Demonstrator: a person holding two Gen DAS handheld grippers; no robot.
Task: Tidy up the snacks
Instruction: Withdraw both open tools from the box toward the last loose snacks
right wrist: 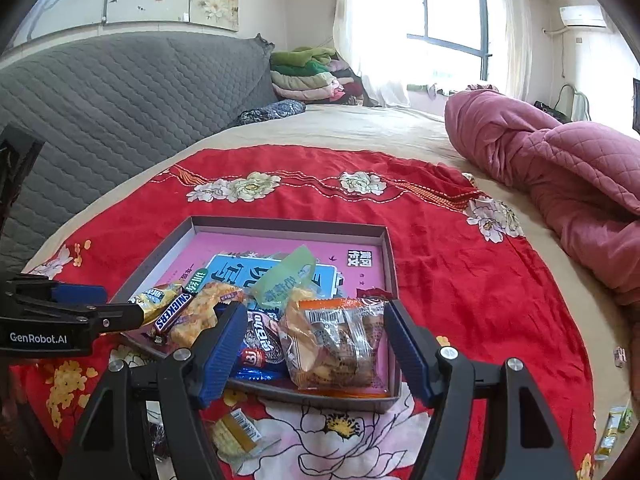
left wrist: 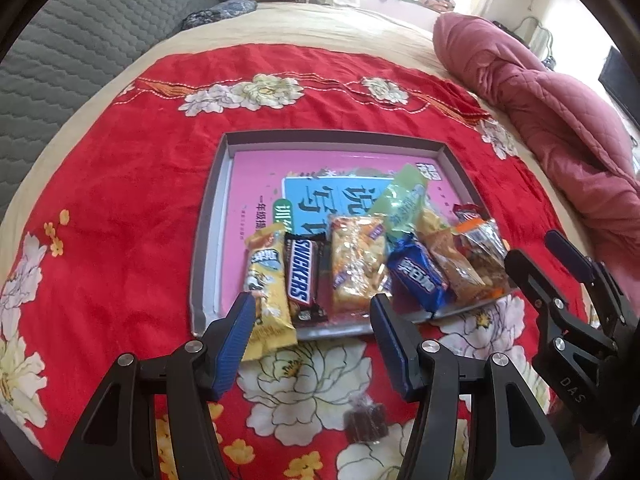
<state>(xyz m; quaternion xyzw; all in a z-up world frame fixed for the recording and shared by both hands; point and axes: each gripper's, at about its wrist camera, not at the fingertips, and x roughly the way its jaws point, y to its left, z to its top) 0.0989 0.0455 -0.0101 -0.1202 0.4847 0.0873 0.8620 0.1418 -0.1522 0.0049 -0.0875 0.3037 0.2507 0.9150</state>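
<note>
Since both grippers are open and empty, the next pick is a judgement call. Left gripper (left wrist: 314, 312): jaws parted, nothing between the pads, tips hovering over the near edge of the tray (left wrist: 208, 240). Right gripper (right wrist: 316, 320): also parted, pads not pressing anything. The clear-wrapped packet (right wrist: 336, 340) shows between its fingers but lies in the tray below them.

Outward from the left tips, a row of snacks lies along the tray's near side, among them the Snickers bar (left wrist: 300, 276) and a blue packet (left wrist: 416, 276). Their long axes mostly run away from the camera. The yellow bar (left wrist: 268, 292) overhangs the near rim onto the red cloth (left wrist: 120, 200).

Key relation: the loose pieces lie on the near side of the tray, behind the fingertips, not ahead of them. A brown candy (left wrist: 366, 424) sits on the cloth below the left gripper, close to its right finger. It is squat, with no clear long axis. A yellow packet (right wrist: 236, 432) lies on the cloth under the right gripper's left finger, long axis diagonal.

The left hand looks nearer the brown candy and the right nearer the yellow packet. Either would likely have to draw back and dip.
</note>
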